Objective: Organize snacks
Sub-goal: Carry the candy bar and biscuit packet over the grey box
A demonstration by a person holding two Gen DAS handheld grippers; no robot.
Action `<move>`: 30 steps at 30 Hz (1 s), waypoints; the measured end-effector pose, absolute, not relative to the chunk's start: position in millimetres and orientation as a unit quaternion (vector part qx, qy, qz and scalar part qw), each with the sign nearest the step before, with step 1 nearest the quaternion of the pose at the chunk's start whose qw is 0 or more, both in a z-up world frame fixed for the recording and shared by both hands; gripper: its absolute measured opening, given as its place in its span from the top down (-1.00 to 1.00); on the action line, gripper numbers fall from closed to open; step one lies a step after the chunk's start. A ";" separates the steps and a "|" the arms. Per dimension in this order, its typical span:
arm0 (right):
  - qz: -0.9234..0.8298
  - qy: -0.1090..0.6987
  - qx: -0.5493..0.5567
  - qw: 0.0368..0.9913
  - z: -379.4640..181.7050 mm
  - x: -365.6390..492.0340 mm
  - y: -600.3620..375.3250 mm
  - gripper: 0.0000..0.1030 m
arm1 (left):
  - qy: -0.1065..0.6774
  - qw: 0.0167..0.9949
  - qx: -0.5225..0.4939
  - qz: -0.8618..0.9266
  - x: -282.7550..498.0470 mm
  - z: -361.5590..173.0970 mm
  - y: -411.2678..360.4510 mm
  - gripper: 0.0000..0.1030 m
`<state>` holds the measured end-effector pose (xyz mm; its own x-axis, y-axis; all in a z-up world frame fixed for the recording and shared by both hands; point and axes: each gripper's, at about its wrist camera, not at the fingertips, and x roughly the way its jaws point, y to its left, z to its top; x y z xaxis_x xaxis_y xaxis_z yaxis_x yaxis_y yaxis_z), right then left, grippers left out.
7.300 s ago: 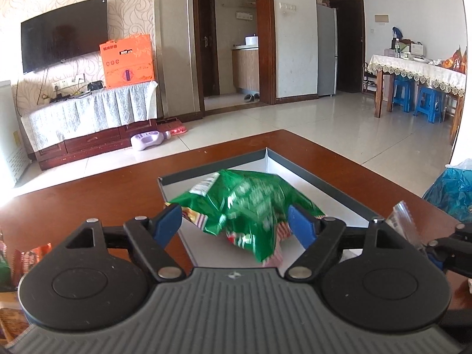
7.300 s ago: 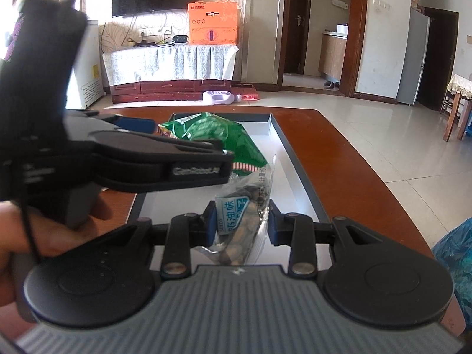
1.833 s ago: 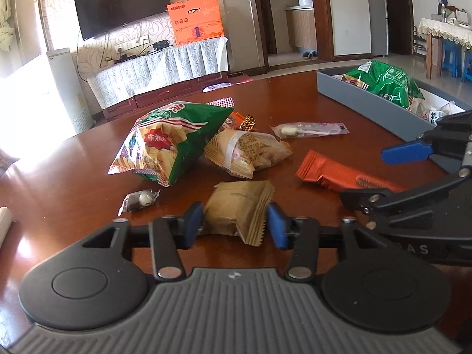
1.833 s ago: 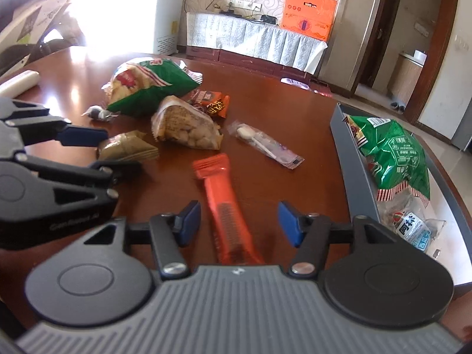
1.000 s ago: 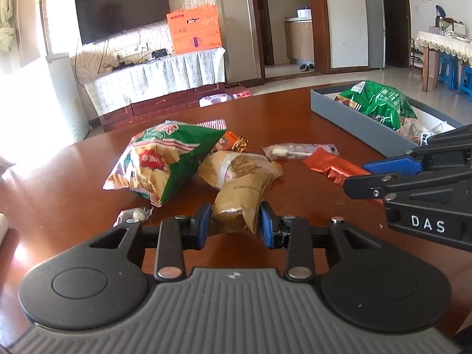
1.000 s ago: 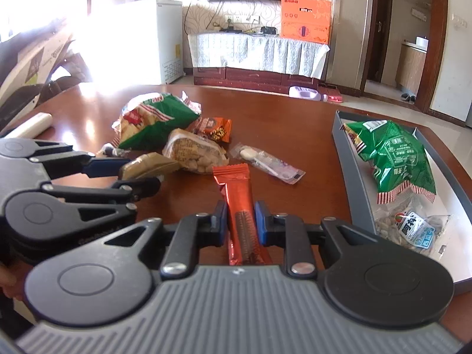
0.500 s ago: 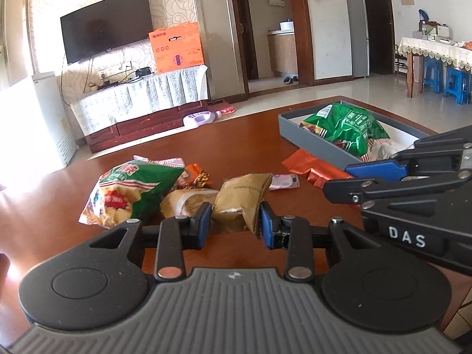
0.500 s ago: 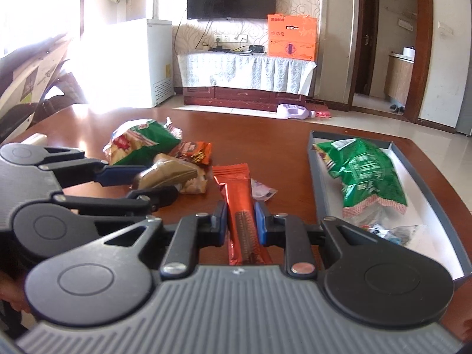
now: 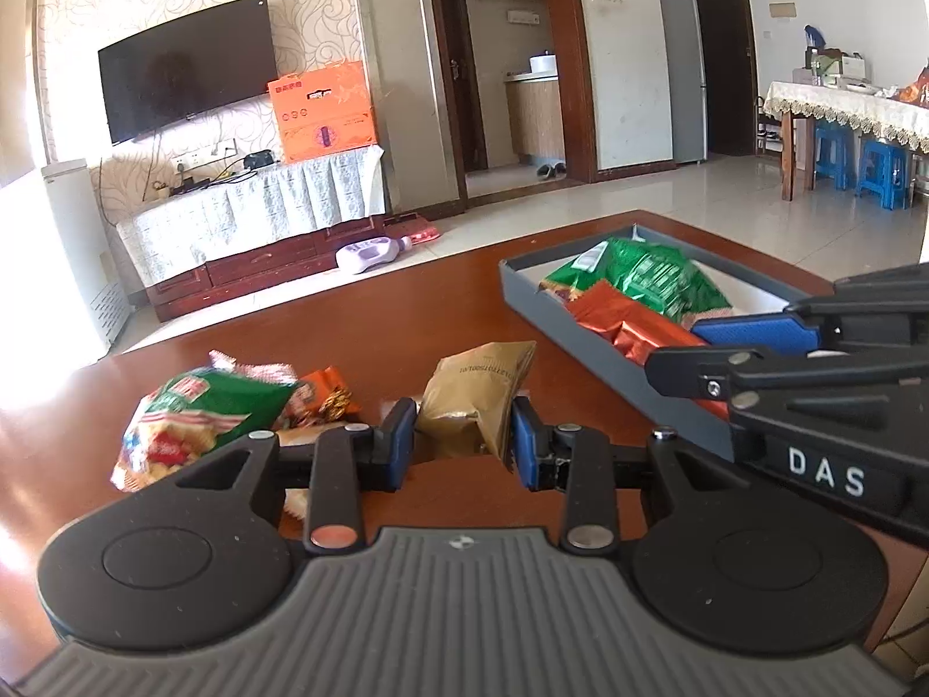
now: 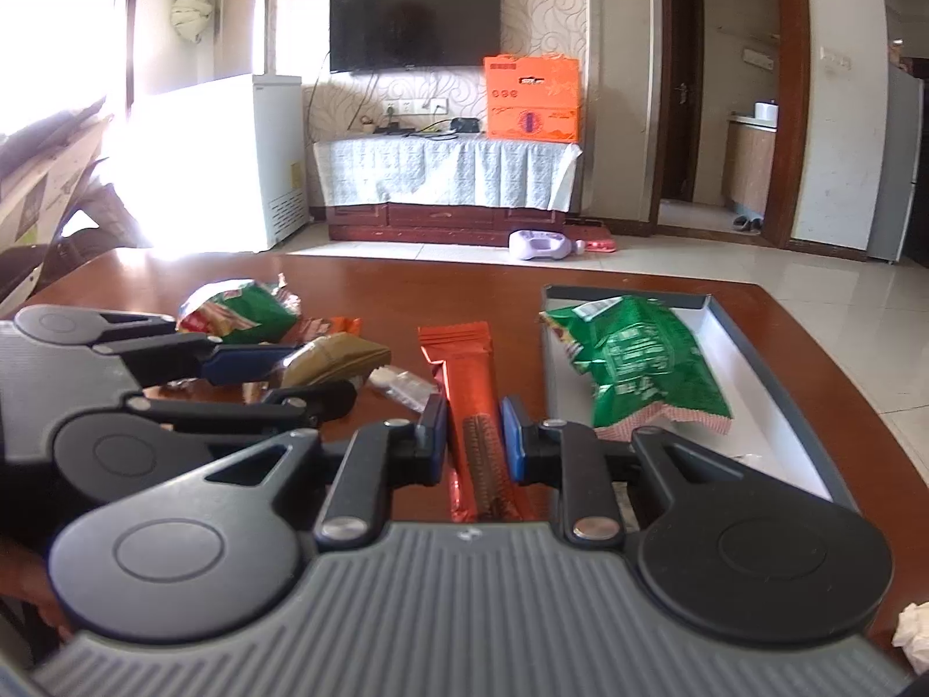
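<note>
A brown snack packet was squeezed between the blue pads of the left gripper, whose jaws were closed only as far as the packet let them. The packet was held up off the wooden table, standing nearly upright between the jaws.

A long orange bar wrapper was pinched in the right gripper, with the jaws nearly all the way closed on it. The bar pointed straight ahead, away from the jaws.

To the right of both grippers, a grey tray was seen on the table. A green snack bag was lying inside it. In the left wrist view, the orange bar was seen over the near wall of the tray.

To the left of the grippers, other snacks were left on the table. A green and red chip bag was lying there, with a small orange packet just beside it. A clear wrapper was seen on the table between the two grippers.
</note>
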<state>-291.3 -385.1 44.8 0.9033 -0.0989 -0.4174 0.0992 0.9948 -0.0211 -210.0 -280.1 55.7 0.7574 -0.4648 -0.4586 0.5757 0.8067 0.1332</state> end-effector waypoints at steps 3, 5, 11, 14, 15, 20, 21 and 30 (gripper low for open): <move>-0.061 0.211 0.000 0.976 45.5 -294.3 -393.7 0.54 | 0.203 0.925 0.134 -0.291 -211.8 57.2 -291.9 0.22; -0.067 0.211 0.003 0.975 45.9 -295.1 -401.0 0.54 | 0.202 0.923 0.137 -0.296 -213.8 56.2 -299.6 0.22; -0.090 0.209 0.007 0.974 44.9 -298.4 -417.1 0.54 | 0.203 0.920 0.130 -0.310 -214.5 57.4 -320.0 0.22; -0.105 0.209 0.011 0.972 43.7 -300.9 -426.2 0.54 | 0.210 0.917 0.122 -0.318 -214.1 56.4 -328.8 0.22; -0.109 0.210 0.013 0.971 42.8 -301.8 -429.4 0.54 | 0.210 0.916 0.122 -0.320 -214.7 55.9 -331.4 0.22; -0.126 0.214 0.020 0.969 40.0 -305.5 -441.0 0.54 | 0.205 0.912 0.128 -0.332 -218.6 53.9 -348.1 0.22; -0.128 0.214 0.021 0.968 39.6 -305.9 -442.5 0.54 | 0.206 0.911 0.129 -0.334 -218.1 53.5 -350.9 0.22; -0.150 0.220 0.028 0.964 37.1 -305.7 -454.1 0.54 | 0.210 0.902 0.127 -0.354 -209.7 51.3 -376.0 0.21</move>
<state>-305.7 -454.1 37.1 0.8585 -0.2761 -0.4322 0.3007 0.9537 -0.0119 -209.7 -376.0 51.3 0.6604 -0.5862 -0.4693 0.6929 0.7166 0.0798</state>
